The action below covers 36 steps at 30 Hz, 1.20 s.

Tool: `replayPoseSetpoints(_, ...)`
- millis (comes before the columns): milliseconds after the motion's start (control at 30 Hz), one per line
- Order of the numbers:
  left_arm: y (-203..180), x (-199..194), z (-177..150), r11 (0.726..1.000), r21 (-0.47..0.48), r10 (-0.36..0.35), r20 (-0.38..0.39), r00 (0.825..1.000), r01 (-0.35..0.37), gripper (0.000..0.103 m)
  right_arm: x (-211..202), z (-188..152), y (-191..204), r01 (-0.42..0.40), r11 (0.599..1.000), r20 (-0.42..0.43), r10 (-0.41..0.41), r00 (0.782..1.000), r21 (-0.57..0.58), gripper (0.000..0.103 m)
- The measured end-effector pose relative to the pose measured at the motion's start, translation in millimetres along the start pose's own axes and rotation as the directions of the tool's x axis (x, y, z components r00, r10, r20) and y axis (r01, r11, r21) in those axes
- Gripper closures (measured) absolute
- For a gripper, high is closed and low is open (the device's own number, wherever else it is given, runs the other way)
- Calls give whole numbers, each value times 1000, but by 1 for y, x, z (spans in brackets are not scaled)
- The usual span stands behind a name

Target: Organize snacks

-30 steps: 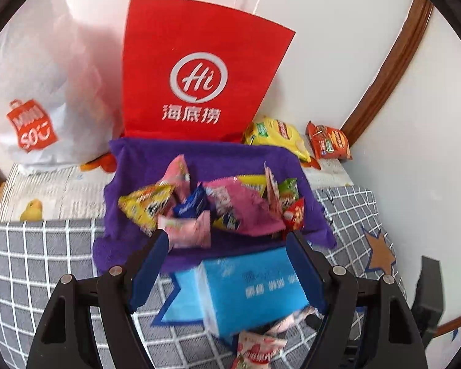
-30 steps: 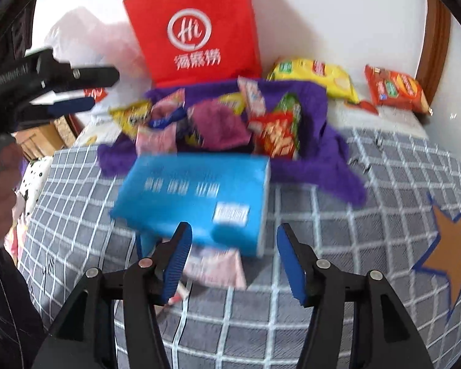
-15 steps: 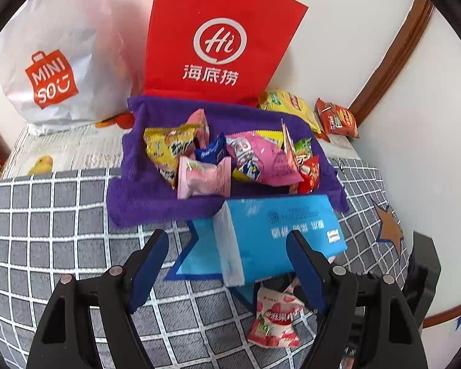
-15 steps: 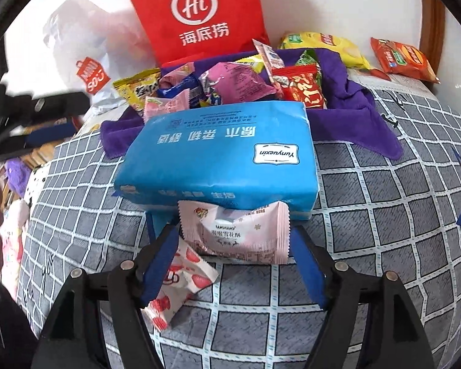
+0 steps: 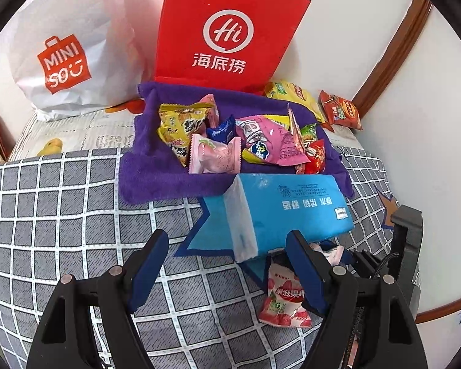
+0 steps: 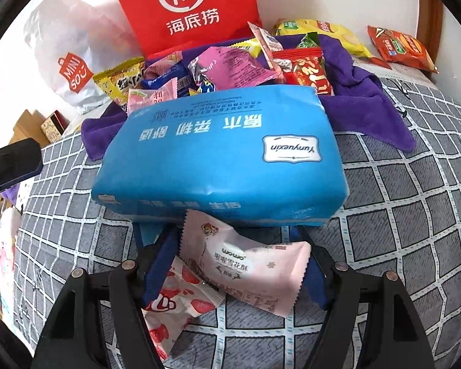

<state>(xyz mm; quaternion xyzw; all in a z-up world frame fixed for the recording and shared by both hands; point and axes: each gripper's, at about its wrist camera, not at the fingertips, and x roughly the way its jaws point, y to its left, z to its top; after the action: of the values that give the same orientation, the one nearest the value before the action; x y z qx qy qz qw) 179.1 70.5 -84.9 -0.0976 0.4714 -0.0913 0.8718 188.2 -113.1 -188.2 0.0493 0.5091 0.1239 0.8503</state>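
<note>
A pile of snack packets (image 5: 242,141) lies on a purple cloth (image 5: 156,178), also in the right wrist view (image 6: 375,113). A blue tissue pack (image 6: 218,160) lies in front of it, also in the left wrist view (image 5: 292,209). My right gripper (image 6: 239,264) is open, its fingers on either side of a pale pink snack packet (image 6: 246,261) lying against the pack. A strawberry-print packet (image 6: 175,307) lies under its left finger, also in the left wrist view (image 5: 284,298). My left gripper (image 5: 227,267) is open and empty above the checked cover, left of the tissue pack.
A red paper bag (image 5: 227,33) and a white Miniso bag (image 5: 67,46) stand against the back wall. A yellow packet (image 5: 295,98) and an orange packet (image 5: 341,113) lie at the back right. The grey checked cover (image 5: 61,215) spans the surface.
My right gripper has moved forward and down, so the pale pink packet now lies between its fingers. My left gripper has pulled back and risen, and the scene looks farther away.
</note>
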Motion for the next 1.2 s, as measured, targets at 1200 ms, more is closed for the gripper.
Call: replayPoseSetpoints(1200, -13, 6, -63, 999, -36, -26, -70, 997, 24, 25, -93, -64, -66, 53, 998, -6, -53, 999, -20, 31)
